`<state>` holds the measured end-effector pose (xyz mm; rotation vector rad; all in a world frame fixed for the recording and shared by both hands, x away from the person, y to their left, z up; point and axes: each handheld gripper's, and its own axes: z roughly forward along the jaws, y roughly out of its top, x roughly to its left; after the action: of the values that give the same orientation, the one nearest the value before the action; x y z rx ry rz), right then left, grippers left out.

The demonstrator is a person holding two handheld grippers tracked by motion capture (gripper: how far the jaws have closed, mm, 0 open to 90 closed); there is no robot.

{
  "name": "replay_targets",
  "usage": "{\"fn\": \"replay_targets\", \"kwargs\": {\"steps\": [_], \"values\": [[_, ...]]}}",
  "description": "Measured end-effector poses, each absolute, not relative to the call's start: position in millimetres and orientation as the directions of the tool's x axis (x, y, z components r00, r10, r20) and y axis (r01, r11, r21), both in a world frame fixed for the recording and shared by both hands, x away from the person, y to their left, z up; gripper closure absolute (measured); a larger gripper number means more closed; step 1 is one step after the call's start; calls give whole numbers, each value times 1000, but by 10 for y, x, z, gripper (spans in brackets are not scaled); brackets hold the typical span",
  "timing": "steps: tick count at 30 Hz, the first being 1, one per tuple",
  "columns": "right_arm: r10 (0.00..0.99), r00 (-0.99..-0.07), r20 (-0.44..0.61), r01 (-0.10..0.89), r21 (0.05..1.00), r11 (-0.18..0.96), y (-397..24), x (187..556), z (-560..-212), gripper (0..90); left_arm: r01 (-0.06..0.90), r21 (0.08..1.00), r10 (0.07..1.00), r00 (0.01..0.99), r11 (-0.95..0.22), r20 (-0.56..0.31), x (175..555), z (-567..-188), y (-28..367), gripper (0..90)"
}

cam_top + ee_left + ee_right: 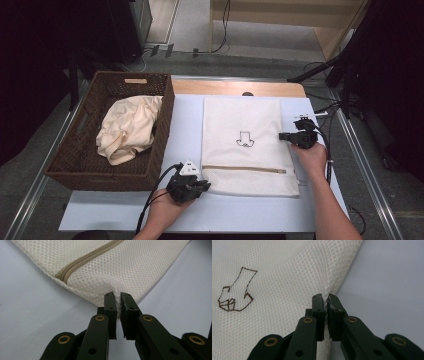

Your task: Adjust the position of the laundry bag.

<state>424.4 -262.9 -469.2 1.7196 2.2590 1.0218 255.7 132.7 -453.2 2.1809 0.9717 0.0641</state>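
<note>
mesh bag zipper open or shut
Shut: the tan zipper runs as one closed line across the mesh bag, teeth meshed with no gap in the left gripper view.

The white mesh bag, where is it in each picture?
High view: the mesh bag lies flat mid-table, right of the basket.
Left gripper view: across the top, its corner pinched by the left gripper.
Right gripper view: fills the left side, its edge pinched by the right gripper.
Shared landmarks: the tan zipper links the high and left gripper views; the small dark drawing links the high and right gripper views.
</note>
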Motion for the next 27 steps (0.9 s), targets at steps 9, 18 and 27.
{"fn": "replay_targets", "kwargs": {"steps": [9, 18, 27], "values": [[892, -350, 286, 806, 577, 132, -2611, 4255, -4695, 840, 652, 612, 647, 709, -447, -282, 2581, -4577, 1343, 819], [888, -358, 288, 794, 594, 128, -2623, 4245, -4680, 559, 653, 594, 620, 723, -469, -304, 2598, -4522, 1411, 601], [867, -397, 300, 753, 647, 121, -2619, 4066, -4482, 508, 638, 626, 602, 733, -448, -316, 2646, -4370, 1428, 350]]}}
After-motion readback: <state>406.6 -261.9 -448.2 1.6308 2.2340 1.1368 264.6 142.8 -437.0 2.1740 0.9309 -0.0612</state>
